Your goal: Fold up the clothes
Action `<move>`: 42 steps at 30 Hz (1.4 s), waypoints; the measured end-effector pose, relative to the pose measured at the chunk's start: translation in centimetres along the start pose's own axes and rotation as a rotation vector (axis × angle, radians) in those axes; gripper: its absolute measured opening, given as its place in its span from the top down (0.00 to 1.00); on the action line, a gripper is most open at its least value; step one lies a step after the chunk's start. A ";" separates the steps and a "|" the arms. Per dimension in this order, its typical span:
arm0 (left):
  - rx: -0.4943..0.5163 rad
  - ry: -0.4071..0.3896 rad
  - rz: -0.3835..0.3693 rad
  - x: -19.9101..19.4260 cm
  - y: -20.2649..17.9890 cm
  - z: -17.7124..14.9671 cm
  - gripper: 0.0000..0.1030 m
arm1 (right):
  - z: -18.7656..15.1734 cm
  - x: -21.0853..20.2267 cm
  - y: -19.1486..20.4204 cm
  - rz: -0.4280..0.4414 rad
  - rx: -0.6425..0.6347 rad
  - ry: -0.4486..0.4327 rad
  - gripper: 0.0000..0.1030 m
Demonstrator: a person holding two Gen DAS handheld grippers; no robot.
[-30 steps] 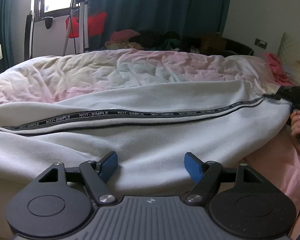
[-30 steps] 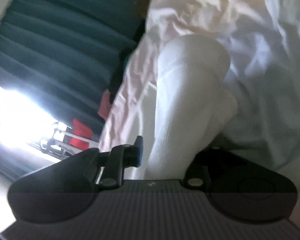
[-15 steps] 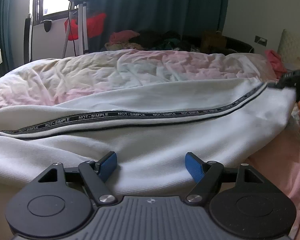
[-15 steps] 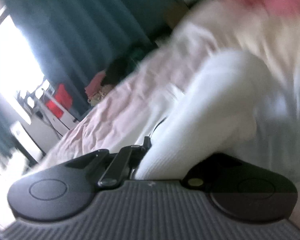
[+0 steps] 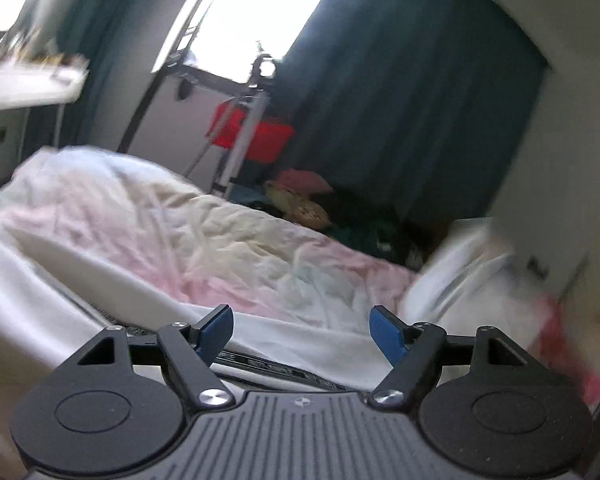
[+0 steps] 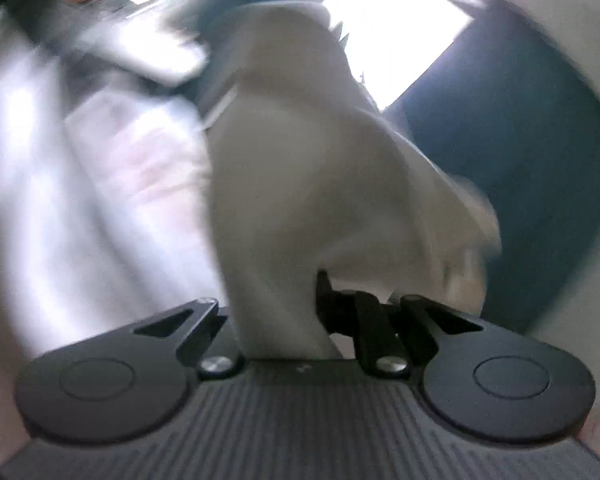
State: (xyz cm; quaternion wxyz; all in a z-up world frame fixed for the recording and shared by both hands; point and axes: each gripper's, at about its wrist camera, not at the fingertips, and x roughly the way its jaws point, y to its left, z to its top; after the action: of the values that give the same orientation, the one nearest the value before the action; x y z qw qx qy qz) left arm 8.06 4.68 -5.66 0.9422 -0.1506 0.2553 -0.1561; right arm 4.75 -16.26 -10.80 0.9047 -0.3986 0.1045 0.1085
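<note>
Left gripper point(image 5: 302, 326): tilted, blue-padded fingers point(image 5: 216, 326) spread wide with nothing between them, held low over the near edge of the bed. Directly beneath and in front of it lies the white garment point(image 5: 284, 338), its black printed band point(image 5: 268, 366) running across just ahead of the gripper body; the cloth extends to the near left and rises in a blurred white fold at the right.

Right gripper point(image 6: 284, 308): jaws pressed together on a thick bunch of the same white garment point(image 6: 296, 184), which stands up from the fingers and fills the centre of its view. The near-left finger is hidden behind the cloth; only the right one point(image 6: 328, 300) shows. The surroundings in this view are heavily blurred.

Beyond the garment: a crumpled pale pink and cream duvet point(image 5: 220, 240) covering the bed. Farther off: a heap of clothes point(image 5: 304, 200) at the bed's far side, a metal stand point(image 5: 244, 136) carrying something red point(image 5: 256, 136), a white desk point(image 5: 28, 88) at far left, dark teal curtains point(image 5: 404, 100) and a bright window point(image 5: 260, 12).
</note>
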 end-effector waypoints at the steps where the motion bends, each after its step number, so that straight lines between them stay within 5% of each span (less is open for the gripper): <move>1: -0.022 -0.003 -0.004 -0.1 0.4 0.2 0.26 | -0.7 0.5 2.2 0.053 -0.081 0.032 0.90; 4: -0.086 -0.012 -0.014 -0.3 1.7 0.7 0.26 | -2.3 1.3 5.4 0.112 -0.220 0.069 0.90; 8: -0.172 -0.025 -0.029 -0.5 3.5 1.3 0.26 | -2.1 1.4 3.1 0.143 -0.113 0.102 0.88; 12: -0.135 0.032 -0.031 0.2 2.8 0.5 0.26 | -1.5 0.6 1.7 0.187 -0.003 0.183 0.82; 15: -0.129 0.069 -0.037 0.7 2.5 -0.2 0.26 | 0.3 -1.1 0.8 0.246 0.131 0.215 0.75; 19: -0.134 0.095 -0.038 1.0 2.5 -0.7 0.26 | 1.1 -3.5 -2.7 0.441 0.448 0.223 0.44; 26: -0.124 0.109 -0.016 1.5 2.3 -0.9 0.26 | -0.7 -6.6 -9.2 0.541 0.899 0.100 0.44; 31: -0.072 0.082 0.000 1.0 1.3 -0.6 0.30 | -2.6 -6.7 -11.8 0.379 1.086 0.076 0.44; 36: -0.025 0.071 0.001 0.0 0.3 -0.8 0.30 | -5.4 -3.0 -12.0 0.116 1.147 0.321 0.43; 39: 0.005 0.097 0.013 0.0 -0.3 -1.5 0.30 | -7.1 -0.8 -11.3 0.070 1.144 0.471 0.43; 42: 0.002 0.121 0.028 0.3 -0.2 -1.9 0.29 | -6.9 -0.3 -10.9 0.059 1.133 0.500 0.42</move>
State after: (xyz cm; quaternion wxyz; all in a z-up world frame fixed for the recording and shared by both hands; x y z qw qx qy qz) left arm 7.29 4.02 -7.32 0.9273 -0.1364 0.3138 -0.1520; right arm 6.80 -28.57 -7.66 0.9205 0.1333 0.3656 -0.0354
